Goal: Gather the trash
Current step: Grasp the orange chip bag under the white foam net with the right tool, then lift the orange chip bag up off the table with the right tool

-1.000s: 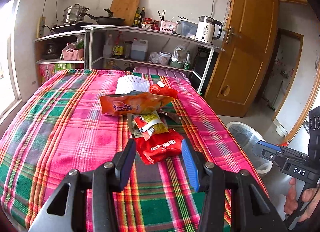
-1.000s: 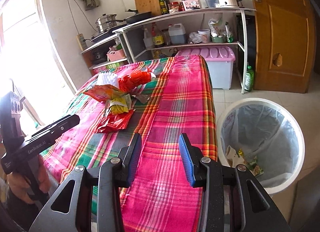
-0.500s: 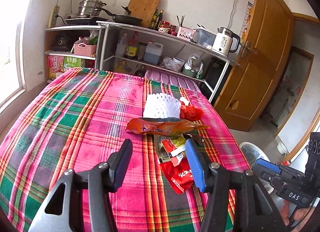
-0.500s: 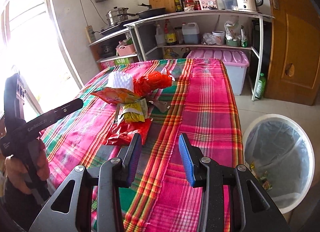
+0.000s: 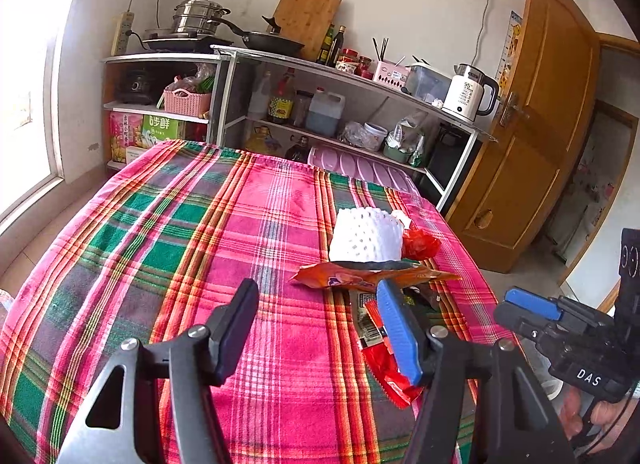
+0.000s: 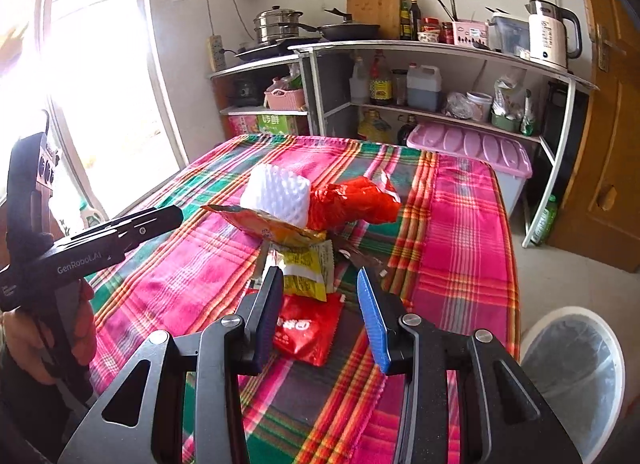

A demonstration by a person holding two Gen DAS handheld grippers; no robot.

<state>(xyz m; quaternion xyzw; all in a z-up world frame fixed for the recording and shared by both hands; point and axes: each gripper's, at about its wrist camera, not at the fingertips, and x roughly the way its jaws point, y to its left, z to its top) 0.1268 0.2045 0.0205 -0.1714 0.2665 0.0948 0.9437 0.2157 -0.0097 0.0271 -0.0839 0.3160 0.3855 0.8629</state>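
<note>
Since a second ago the red wrapper point(image 6: 306, 328) has come between the right tool's point(image 6: 320, 314) wide, empty fingers; the left tool point(image 5: 316, 328), also wide, hangs left of the pile. Closing may snag the desk point(image 6: 468, 224) cloth or the yellow packet point(image 6: 304, 270) overlapping it. Whether the fingertips touch it is unclear, and the bin point(image 6: 576, 380) is partly cut off.

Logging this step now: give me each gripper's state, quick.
Left gripper: open, holding nothing, above the tablecloth.
Right gripper: open, holding nothing, lined up over the red wrapper.
</note>
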